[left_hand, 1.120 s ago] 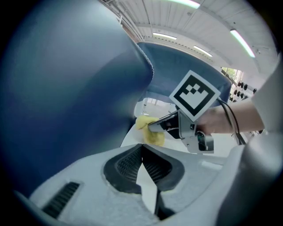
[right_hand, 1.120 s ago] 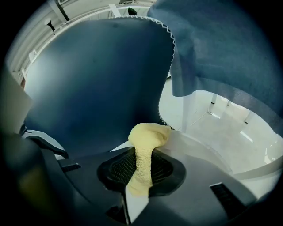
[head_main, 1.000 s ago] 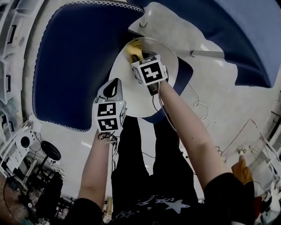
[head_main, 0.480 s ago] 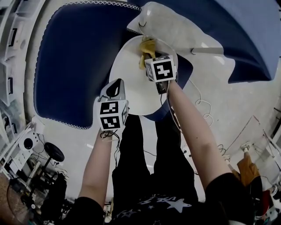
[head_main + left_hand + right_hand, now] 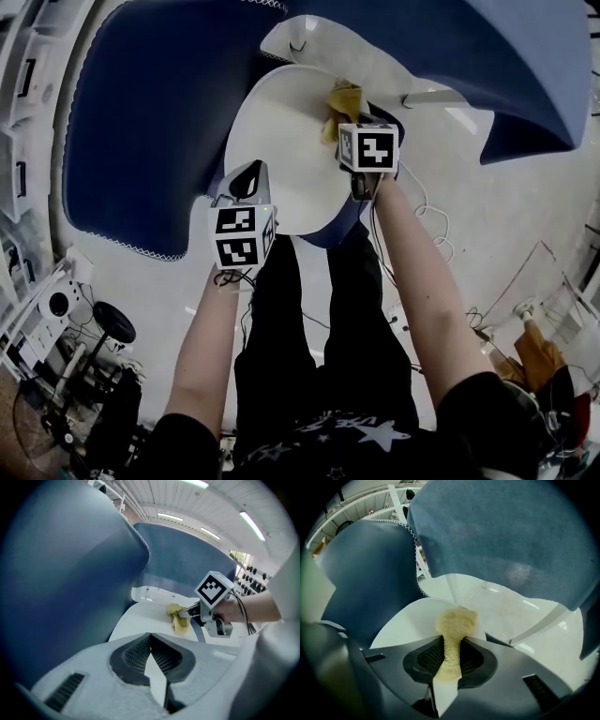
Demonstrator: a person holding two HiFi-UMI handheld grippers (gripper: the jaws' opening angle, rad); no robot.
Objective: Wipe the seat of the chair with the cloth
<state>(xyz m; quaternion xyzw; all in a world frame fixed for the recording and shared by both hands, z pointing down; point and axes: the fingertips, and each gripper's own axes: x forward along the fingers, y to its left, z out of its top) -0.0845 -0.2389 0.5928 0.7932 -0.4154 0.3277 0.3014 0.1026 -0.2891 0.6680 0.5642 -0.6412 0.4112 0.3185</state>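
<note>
Seat (image 5: pixel 272 141): white and round, seen from above. Blue panels (image 5: pixel 150 141) curve around its far and left sides.
Cloth (image 5: pixel 456 620): yellow and bunched. It lies on the far right part of the seat, near the rim (its tail runs back between the jaws).
Right hand-held gripper (image 5: pixel 451 641): clenched on the cloth, with the ribbed pads pressing it from both sides. It reaches in over the right edge of the seat.
Left hand-held gripper (image 5: pixel 150 635): jaws closed tip to tip, with nothing between them. It hangs over the near left edge of the seat, and whether it touches the seat cannot be told.
Spacing: the two hand-held grippers are well apart. The left one is nearer the person and the right one is farther out, by the cloth.
Floor (image 5: pixel 487 234): pale, showing to the right of the seat and under the person's arms.
</note>
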